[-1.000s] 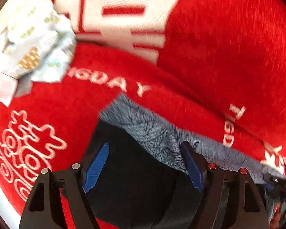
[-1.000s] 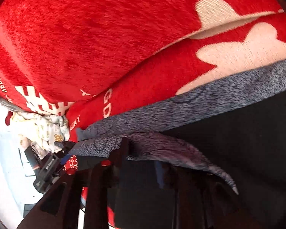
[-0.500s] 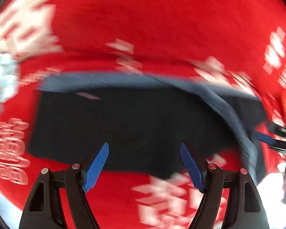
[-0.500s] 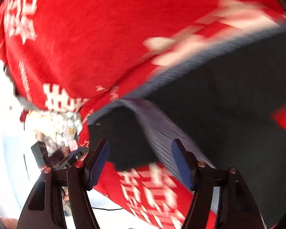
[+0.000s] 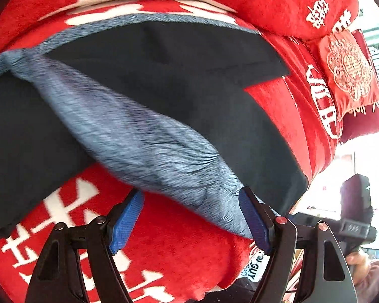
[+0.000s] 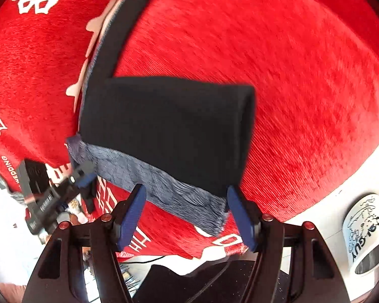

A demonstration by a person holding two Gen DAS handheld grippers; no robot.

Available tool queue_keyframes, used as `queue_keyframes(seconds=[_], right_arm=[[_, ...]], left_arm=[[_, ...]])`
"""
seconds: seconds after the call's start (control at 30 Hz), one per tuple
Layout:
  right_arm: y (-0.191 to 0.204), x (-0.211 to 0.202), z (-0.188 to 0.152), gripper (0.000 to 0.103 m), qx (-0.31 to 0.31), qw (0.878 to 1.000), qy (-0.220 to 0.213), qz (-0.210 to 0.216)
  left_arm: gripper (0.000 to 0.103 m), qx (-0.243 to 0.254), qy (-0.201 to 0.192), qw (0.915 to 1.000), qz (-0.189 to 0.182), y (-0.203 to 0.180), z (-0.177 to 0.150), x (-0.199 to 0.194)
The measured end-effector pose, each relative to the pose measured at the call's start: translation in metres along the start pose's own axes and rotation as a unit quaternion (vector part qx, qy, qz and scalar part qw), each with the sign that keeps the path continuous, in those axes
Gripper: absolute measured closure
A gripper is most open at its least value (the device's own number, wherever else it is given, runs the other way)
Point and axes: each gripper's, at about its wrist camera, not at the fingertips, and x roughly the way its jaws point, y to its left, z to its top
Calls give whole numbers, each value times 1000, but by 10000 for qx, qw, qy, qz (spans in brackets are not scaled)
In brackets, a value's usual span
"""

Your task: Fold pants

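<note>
The fingers of both grippers stand apart and clamp nothing. The left gripper (image 5: 190, 219) hovers just before the pants (image 5: 164, 96), whose grey-blue waistband (image 5: 144, 139) runs slantwise from the far left down to its right fingertip. The right gripper (image 6: 187, 214) faces the same waistband's near corner, with a doubled black leg (image 6: 169, 131) lying straight ahead and a second strip of leg running away toward the top. The pants lie on a red blanket (image 6: 303, 75), long axis away from the right gripper. I judge both are equally near the waistband. A white mug (image 6: 366, 240) sits well apart at the right; a red cushion (image 5: 348, 70) lies beyond. Nothing blocks the way.
</note>
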Motion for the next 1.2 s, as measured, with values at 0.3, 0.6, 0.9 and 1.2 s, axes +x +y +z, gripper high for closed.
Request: queue_keyframes(seconds=[0.3, 0.6, 0.9, 1.2], right_arm=[[-3, -4, -5, 96, -116, 9963, 100, 849], [105, -70, 94, 96, -1033, 9741, -979, 1755], [172, -61, 233, 58, -1245, 9813, -1282, 720], [167, -73, 228, 40, -1499, 9758, -1573, -260]], left_arm=[[66, 270, 125, 9995, -142, -16, 15, 10], [43, 398, -1243, 9911, 247, -35, 112, -66], [35, 195, -1823, 9780, 998, 3, 168, -85], [35, -212, -741, 9821, 1717, 43, 108, -7]])
